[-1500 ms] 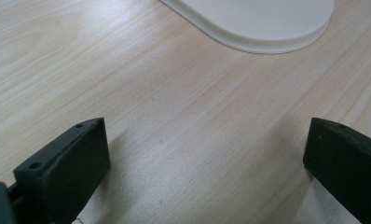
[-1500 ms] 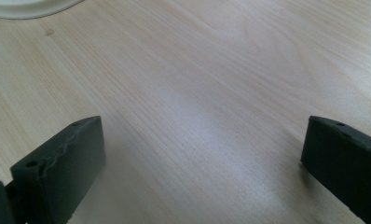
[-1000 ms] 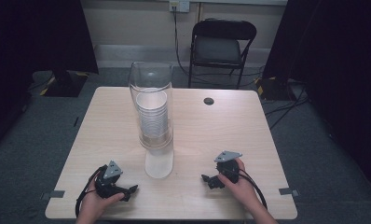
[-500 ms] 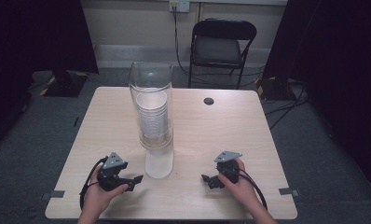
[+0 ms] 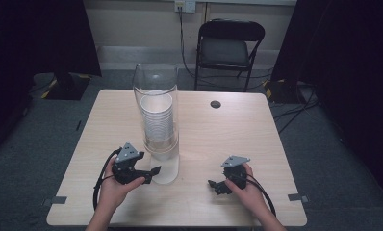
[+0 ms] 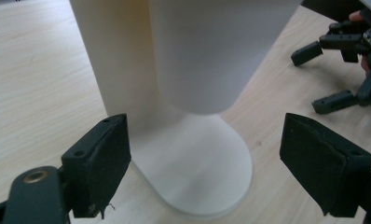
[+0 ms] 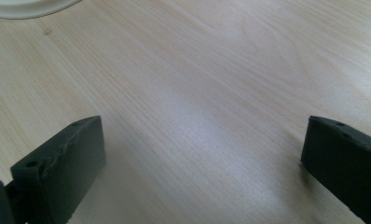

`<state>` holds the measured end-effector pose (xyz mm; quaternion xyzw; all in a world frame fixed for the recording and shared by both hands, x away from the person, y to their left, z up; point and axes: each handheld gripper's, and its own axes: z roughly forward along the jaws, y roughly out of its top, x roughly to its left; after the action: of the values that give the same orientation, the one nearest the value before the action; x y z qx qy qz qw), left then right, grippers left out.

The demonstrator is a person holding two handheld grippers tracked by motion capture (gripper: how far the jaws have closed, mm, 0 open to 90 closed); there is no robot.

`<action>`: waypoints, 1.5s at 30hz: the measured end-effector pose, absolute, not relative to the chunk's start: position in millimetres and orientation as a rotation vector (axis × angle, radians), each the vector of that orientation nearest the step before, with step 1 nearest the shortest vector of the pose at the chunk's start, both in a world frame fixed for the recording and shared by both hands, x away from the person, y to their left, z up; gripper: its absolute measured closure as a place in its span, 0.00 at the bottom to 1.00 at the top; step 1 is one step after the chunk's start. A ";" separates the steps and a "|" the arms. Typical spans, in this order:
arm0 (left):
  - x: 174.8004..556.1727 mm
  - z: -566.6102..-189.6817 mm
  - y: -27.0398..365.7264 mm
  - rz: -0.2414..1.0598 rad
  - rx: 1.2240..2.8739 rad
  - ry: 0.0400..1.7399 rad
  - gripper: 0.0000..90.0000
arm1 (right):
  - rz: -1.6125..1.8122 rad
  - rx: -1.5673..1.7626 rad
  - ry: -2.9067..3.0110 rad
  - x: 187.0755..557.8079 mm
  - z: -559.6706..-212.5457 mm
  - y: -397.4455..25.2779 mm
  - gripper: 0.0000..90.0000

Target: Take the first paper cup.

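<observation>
Left gripper (image 5: 151, 174): jaws spread — moved closer since earlier, now just beside the cup dispenser (image 5: 159, 125) base.
Right gripper (image 5: 217, 186): jaws apart, unmoved — right of dispenser.
Writing: none legible.

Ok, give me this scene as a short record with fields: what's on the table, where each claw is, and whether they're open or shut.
surface: light wooden table
main object: tall clear plastic cup dispenser on a white base, holding a stack of white paper cups
left claw: open, jaws either side of the dispenser's base, not touching it
right claw: open, low over bare table, apart from the dispenser
also on table: small dark round disc near the far edge
background: black folding chair behind the table
</observation>
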<state>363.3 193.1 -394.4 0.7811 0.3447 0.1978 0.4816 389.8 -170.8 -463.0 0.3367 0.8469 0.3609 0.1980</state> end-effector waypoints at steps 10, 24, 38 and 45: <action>380.0 -396.6 173.1 0.549 1.799 0.852 0.18 | 1.010 0.943 2.370 389.8 -463.0 -170.7 0.00; 381.8 -410.2 161.5 0.634 1.755 0.805 0.38 | 1.010 0.942 2.370 389.8 -463.0 -170.8 0.00; 376.9 -415.6 158.1 0.701 1.749 0.812 0.40 | 1.010 0.944 2.368 389.5 -463.1 -170.7 0.00; 375.7 -460.7 162.4 0.652 1.943 0.964 0.41 | 1.010 0.945 2.367 389.5 -463.0 -170.7 0.00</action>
<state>375.7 162.4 -460.7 0.7768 0.3853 0.2605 0.4245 389.5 -170.7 -463.0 0.3379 0.8461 0.3612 0.1987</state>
